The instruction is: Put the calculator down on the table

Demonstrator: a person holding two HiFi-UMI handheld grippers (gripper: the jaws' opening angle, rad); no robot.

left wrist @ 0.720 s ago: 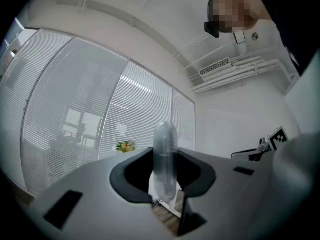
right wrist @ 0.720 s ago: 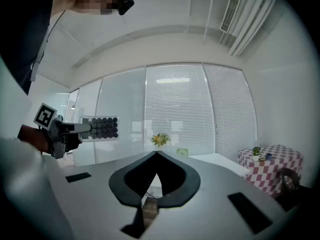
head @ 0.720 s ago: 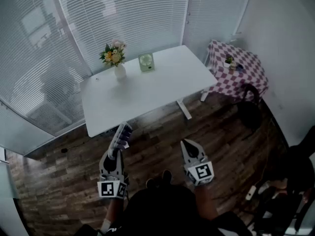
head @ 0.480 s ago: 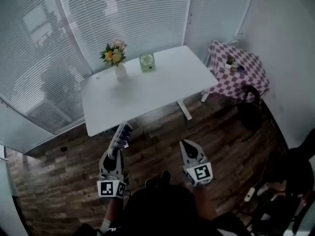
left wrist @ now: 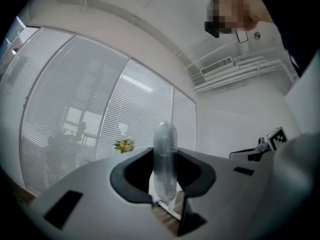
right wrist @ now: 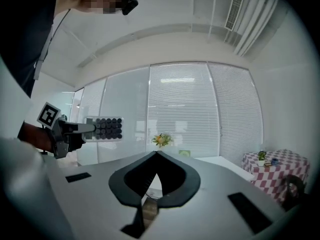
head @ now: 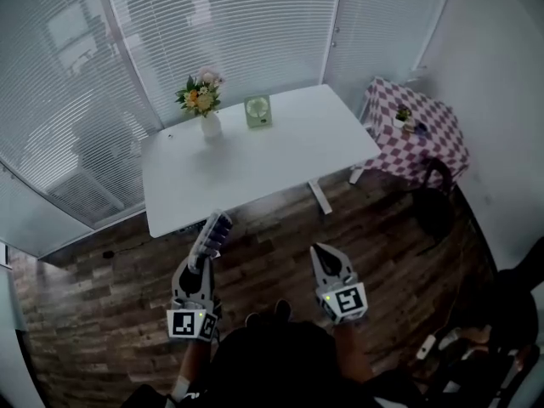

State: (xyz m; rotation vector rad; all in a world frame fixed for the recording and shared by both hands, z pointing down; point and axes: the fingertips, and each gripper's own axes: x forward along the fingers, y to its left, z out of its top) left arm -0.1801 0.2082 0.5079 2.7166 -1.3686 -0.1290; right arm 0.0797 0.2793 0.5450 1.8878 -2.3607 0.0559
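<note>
Over the wood floor (head: 280, 236), short of the white surface (head: 280, 155), the left gripper (head: 202, 260) jaws pinch the calculator (head: 211, 235) by its near end. It is a slim pale slab with rows of dark round keys, pointing toward the surface. Right gripper (head: 326, 260) jaws pressed together, nothing between.

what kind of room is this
Probably a small office or meeting room: white blinds cover glazed walls, a plain white table holds a vase of flowers, and a checked-cloth side table stands in the corner.

Grey left tongs (head: 202, 260), right tongs (head: 321, 252); dark top (head: 280, 359).
</note>
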